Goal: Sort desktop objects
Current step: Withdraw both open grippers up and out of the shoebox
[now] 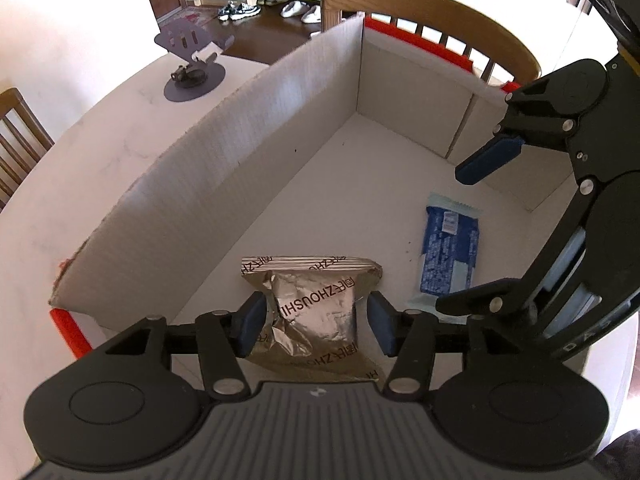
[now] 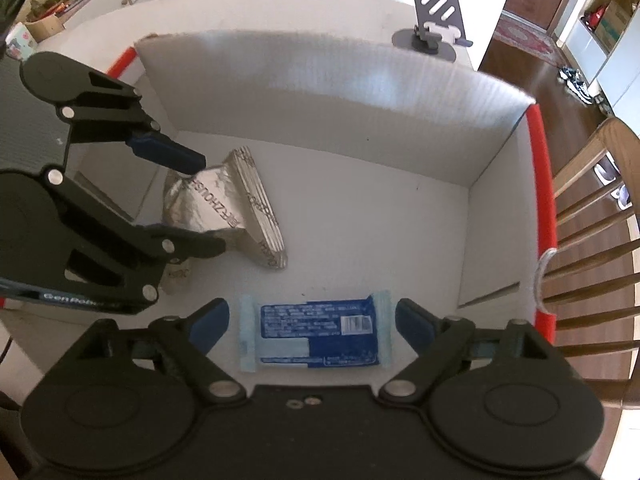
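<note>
Jaws on both grippers stand apart, nothing clamped. Left gripper (image 1: 316,322) sits low inside the cardboard box (image 1: 248,128), its two blue pads either side of the silver foil packet (image 1: 316,312) — left pad looks to be touching the crinkled foil, right pad just beside it with a thin gap, so not a firm grip. Right gripper (image 2: 310,322) hangs over the blue snack packet (image 2: 316,330), fingers well wider than the packet's length, touching neither end. Count: two packets in the box, one silver, one blue, both lying on the white box floor; the silver one is puffed and tilted, printed with "ZHOUSHI" lettering, the blue one lies flat with its barcode side up. In the left wrist view the blue packet (image 1: 450,252) is to the right of the silver one, near but apart. In the right wrist view the silver packet (image 2: 228,212) sits between the left gripper's (image 2: 200,208) two fingers. Box has red edging (image 2: 542,184) on its outer rim and stands on a white round table (image 1: 100,152). One dark phone stand (image 1: 192,60) on the table outside the box — well apart from it. Wooden chairs (image 1: 432,4) around the table, at least two visible.
</note>
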